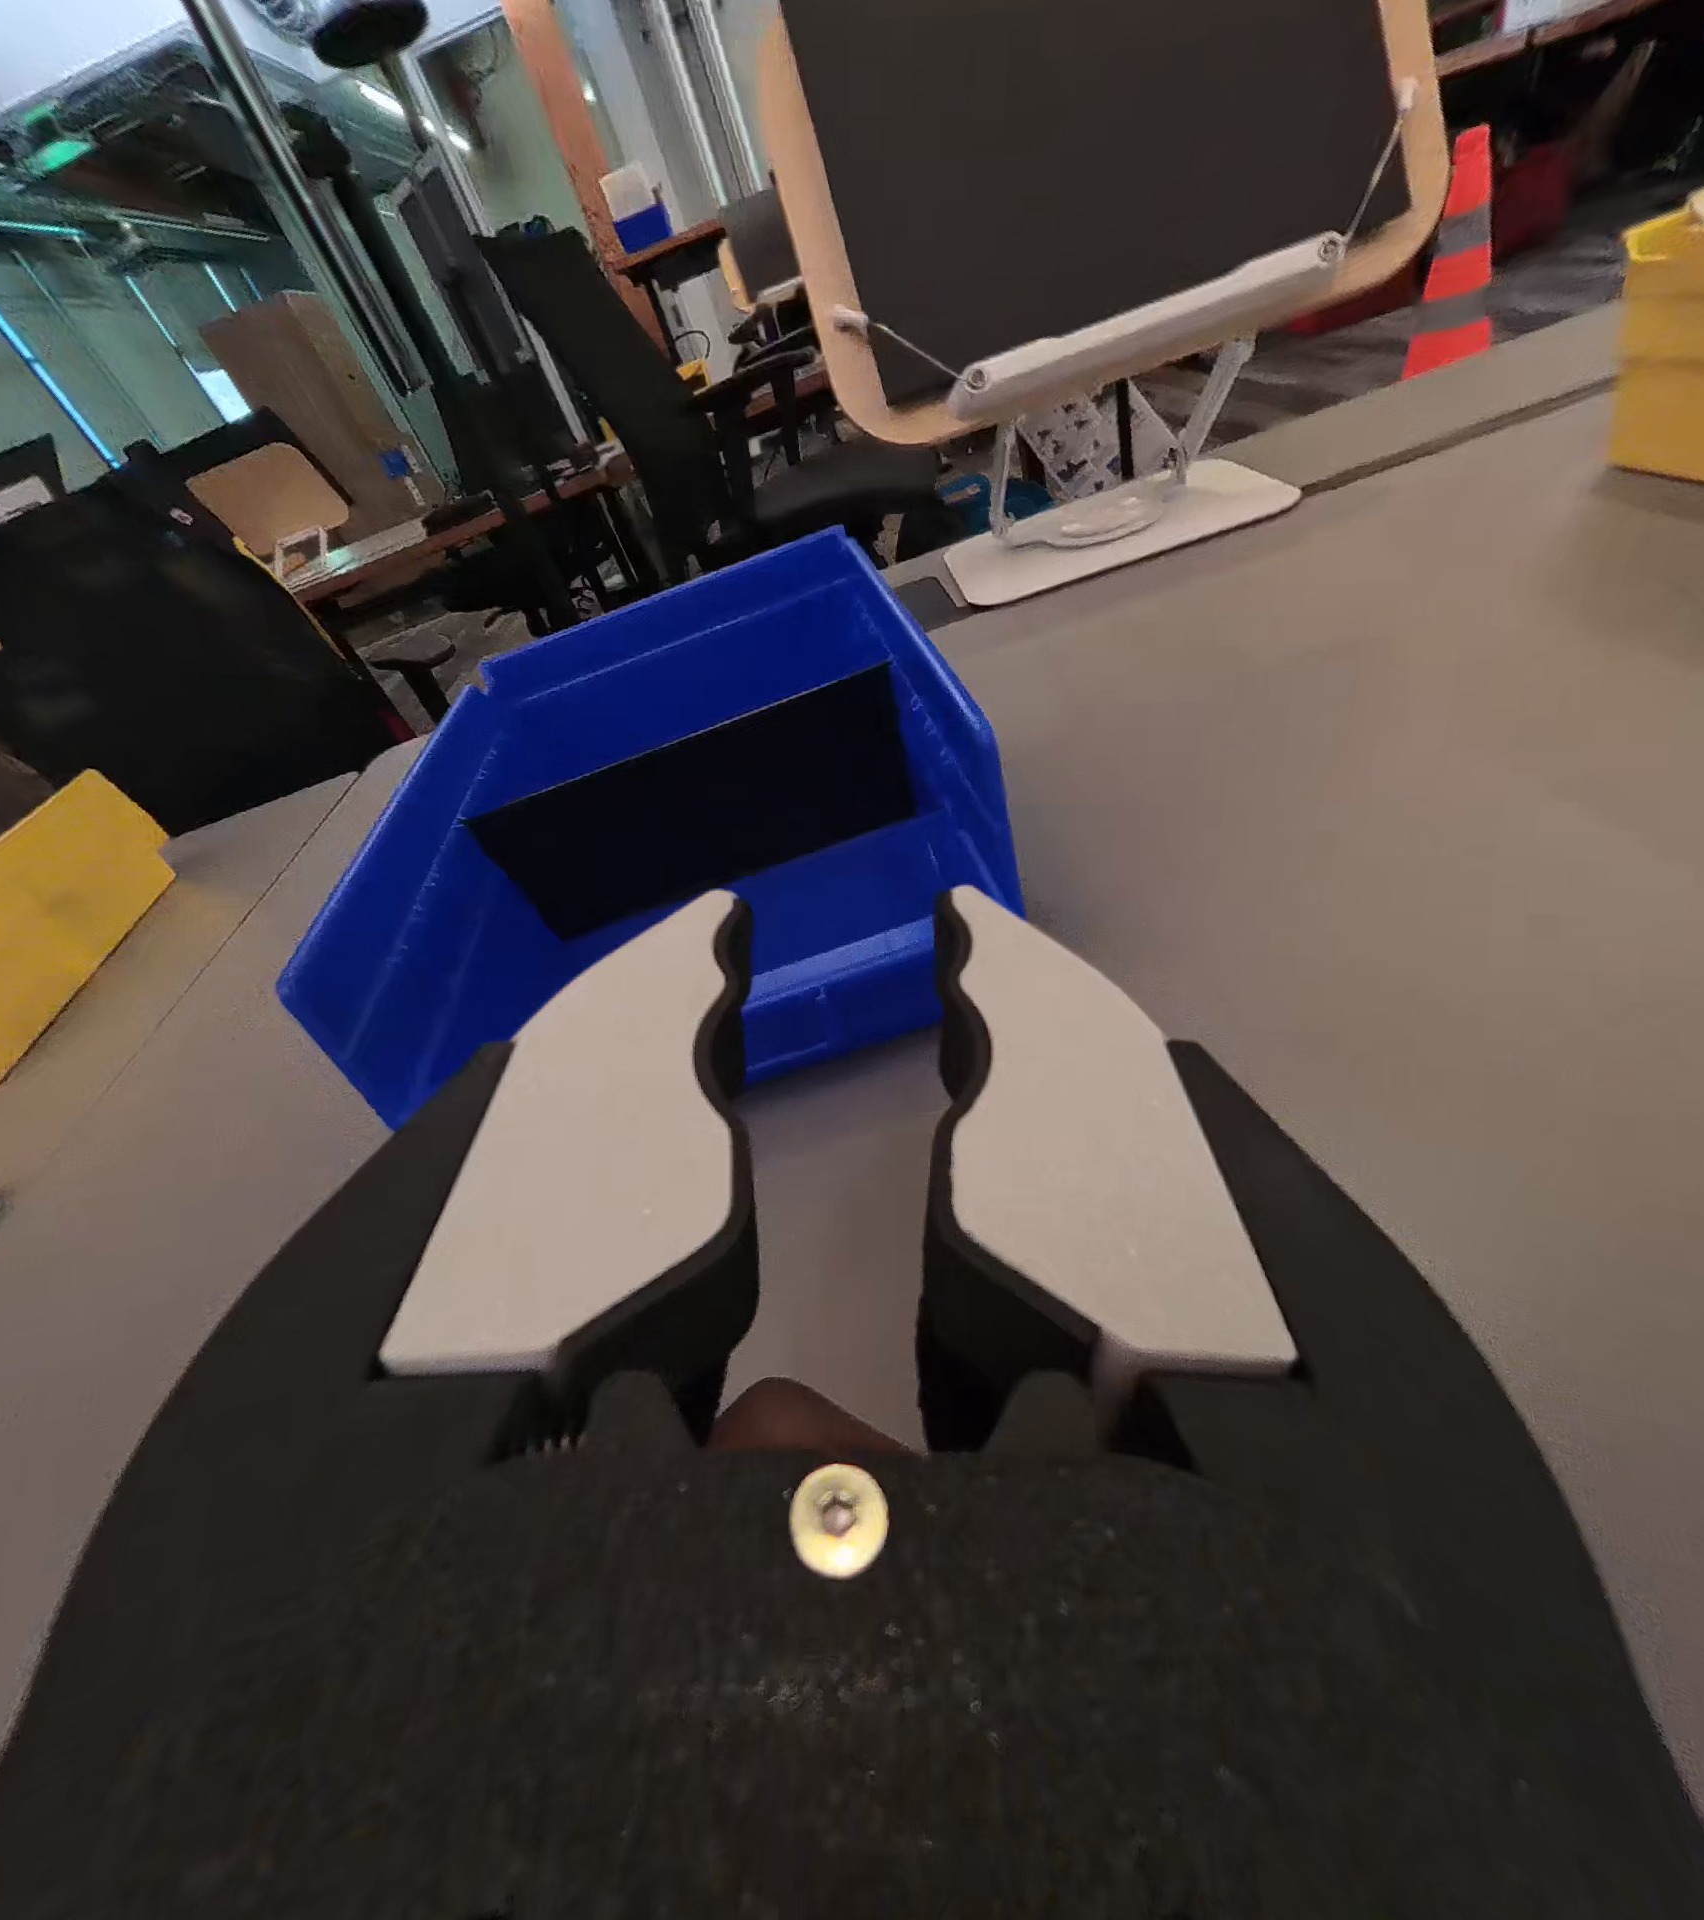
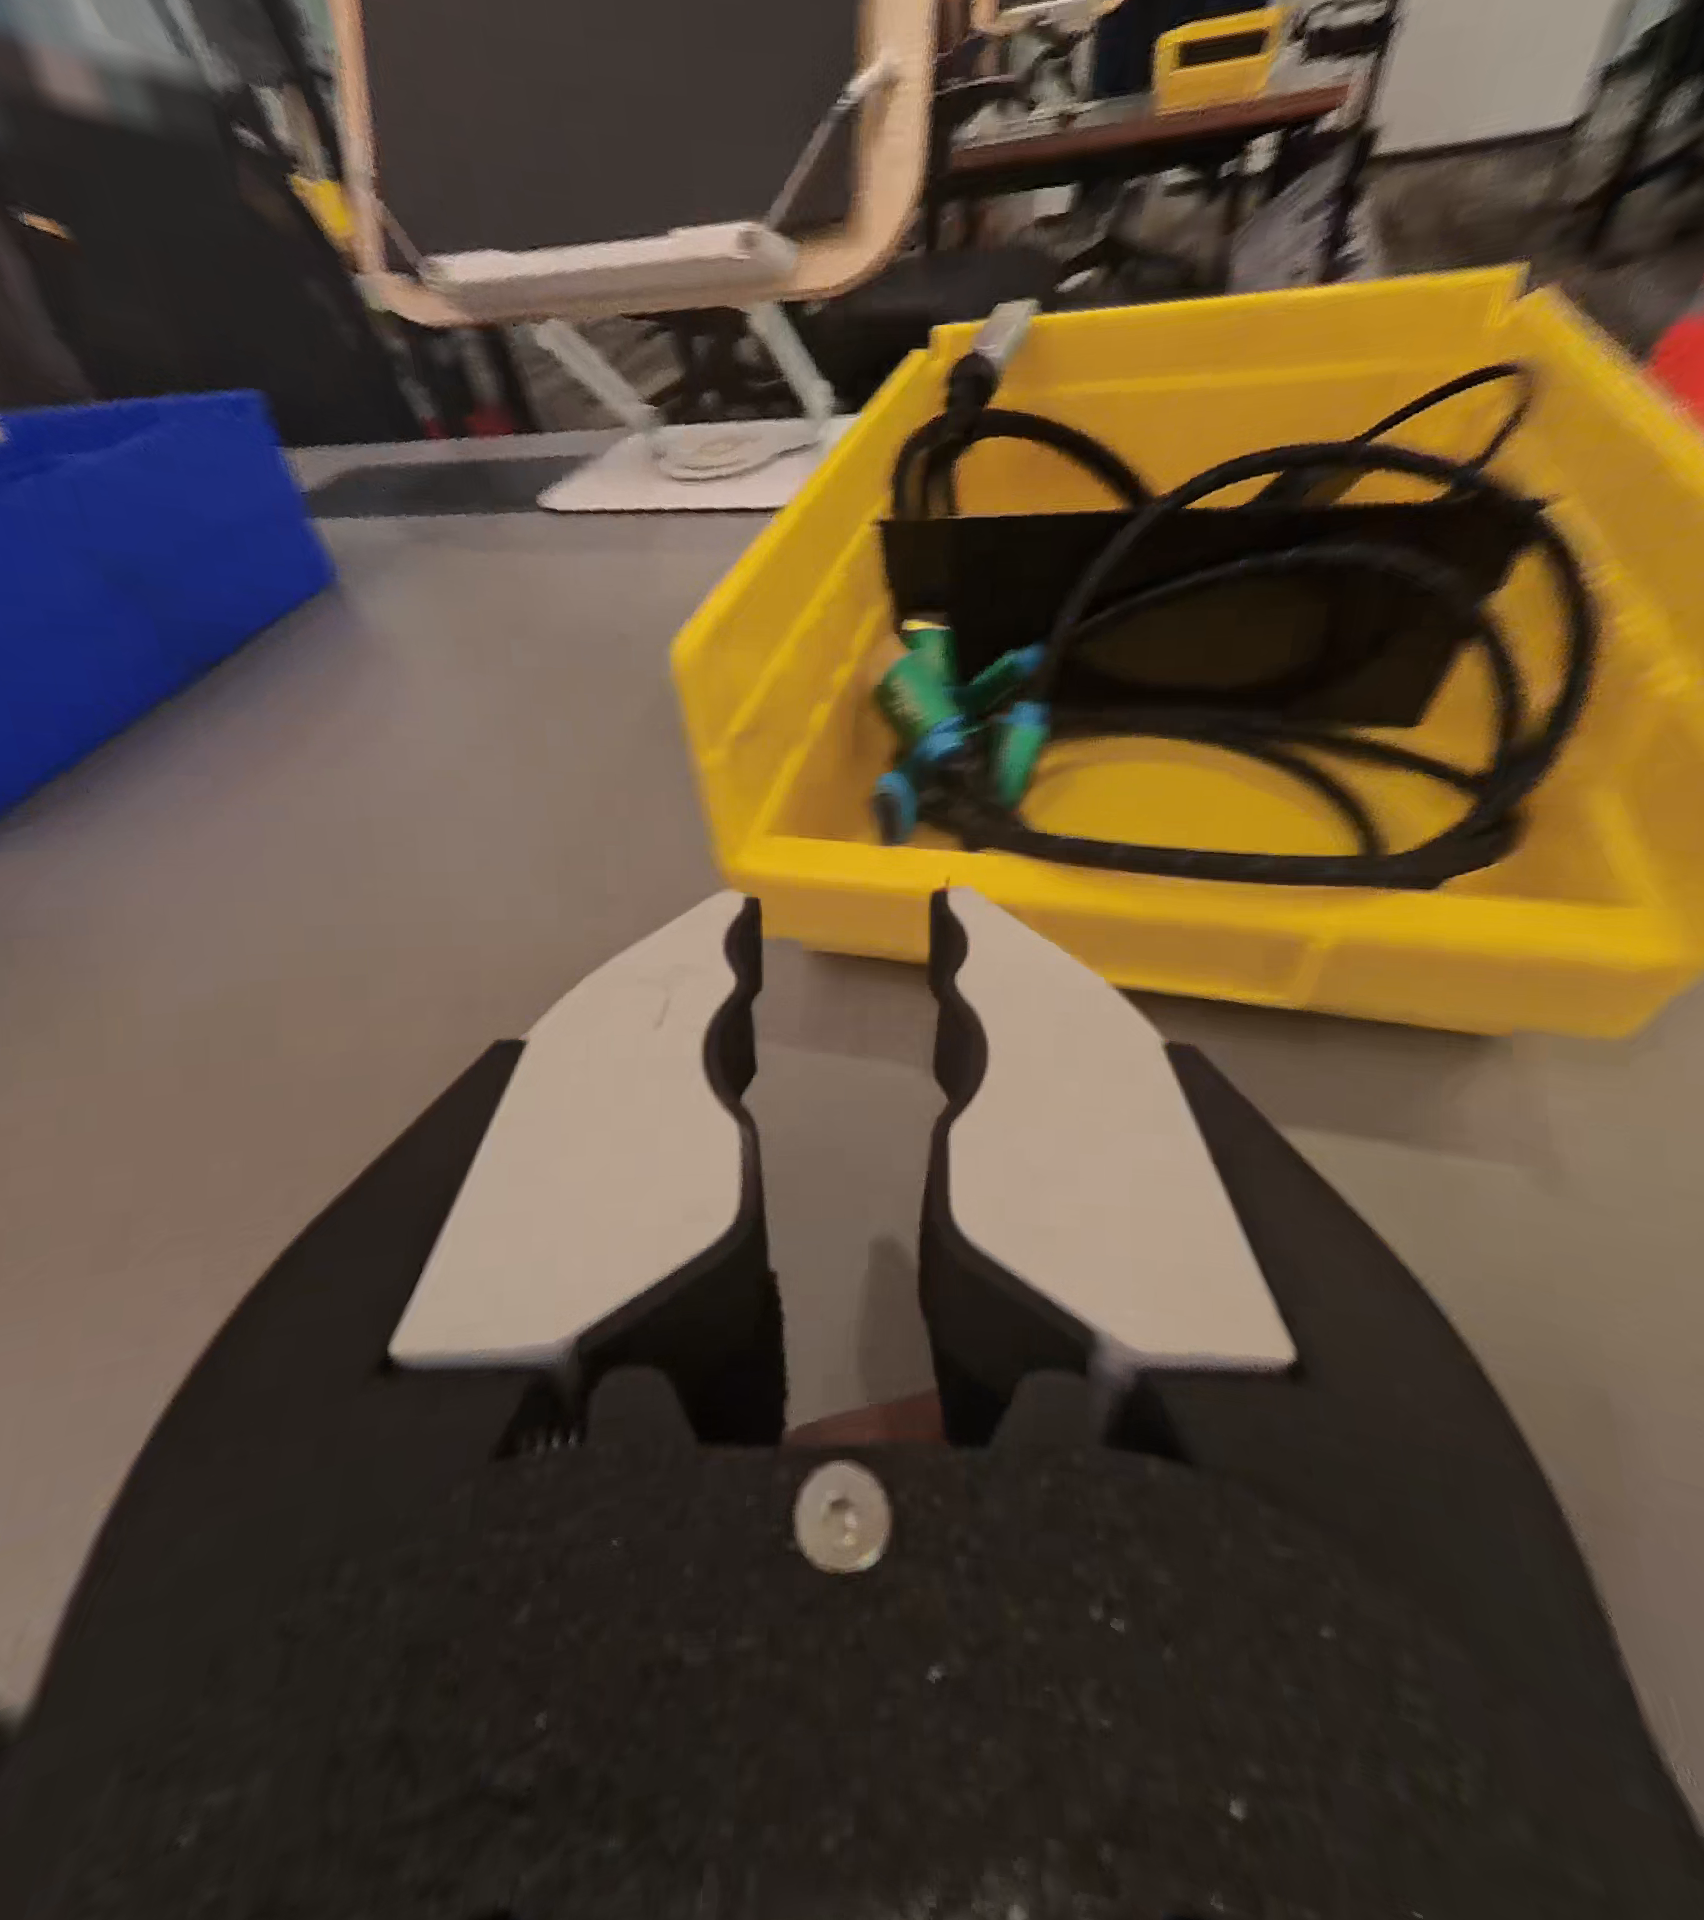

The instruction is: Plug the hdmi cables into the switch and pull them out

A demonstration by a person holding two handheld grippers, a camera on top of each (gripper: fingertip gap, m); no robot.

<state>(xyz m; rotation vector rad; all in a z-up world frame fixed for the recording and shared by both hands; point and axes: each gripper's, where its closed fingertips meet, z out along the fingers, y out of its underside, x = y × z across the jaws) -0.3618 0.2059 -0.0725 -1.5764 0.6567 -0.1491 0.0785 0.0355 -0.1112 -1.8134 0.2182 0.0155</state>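
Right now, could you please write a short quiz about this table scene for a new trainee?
1. True or false: the black coiled cables lie in the blue plastic bin.
2. Which gripper faces the yellow plastic bin? A left gripper B right gripper
3. Fill in: both grippers' jaws are ____.

Key: 1 false, they lie in the yellow bin; 2 B; 3 open, holding nothing.

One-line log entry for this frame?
left claw: open, empty | right claw: open, empty | cables: in yellow bin
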